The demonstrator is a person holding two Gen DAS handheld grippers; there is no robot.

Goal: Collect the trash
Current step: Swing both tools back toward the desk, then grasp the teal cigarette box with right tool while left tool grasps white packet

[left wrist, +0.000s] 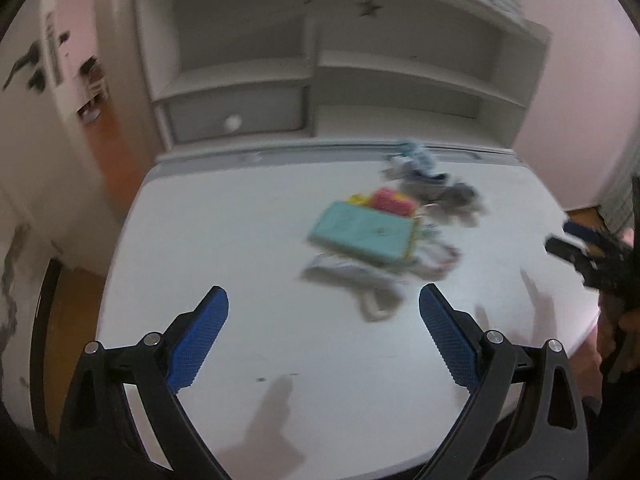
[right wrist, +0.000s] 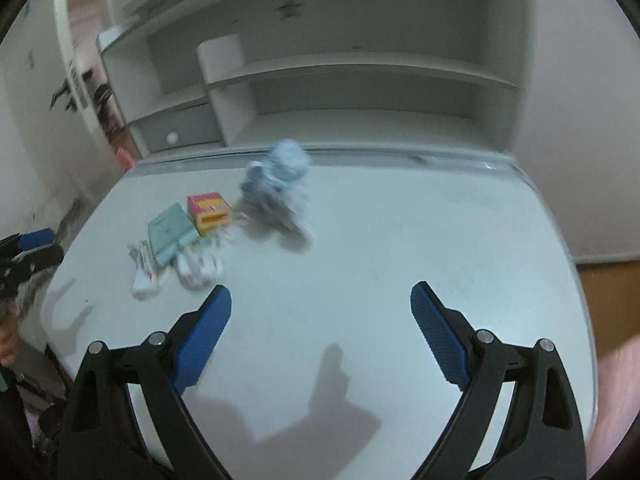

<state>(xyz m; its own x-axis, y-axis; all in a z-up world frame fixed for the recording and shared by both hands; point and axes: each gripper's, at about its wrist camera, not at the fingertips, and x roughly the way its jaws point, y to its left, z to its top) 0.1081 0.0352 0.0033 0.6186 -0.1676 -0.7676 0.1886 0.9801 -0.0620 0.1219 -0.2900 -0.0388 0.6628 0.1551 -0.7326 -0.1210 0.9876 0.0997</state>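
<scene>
From the left wrist camera, the left gripper (left wrist: 324, 312) is hovering over a white desk (left wrist: 240, 240), its blue pads spread wide and holding nothing, while the trash is lying in a blurred cluster ahead and to the right: a teal box (left wrist: 362, 234), a pink-and-yellow box (left wrist: 390, 200) just behind it, white wrappers (left wrist: 360, 280) in front, and a crumpled bag (left wrist: 424, 168) farther back near the shelf unit (left wrist: 320, 68). From the right wrist camera, the right gripper (right wrist: 320, 312) is likewise hanging wide apart and empty above the desk (right wrist: 400, 232), with the teal box (right wrist: 170, 232), pink-and-yellow box (right wrist: 208, 210), wrappers (right wrist: 176, 268) and bag (right wrist: 280, 184) sitting ahead to its left.
</scene>
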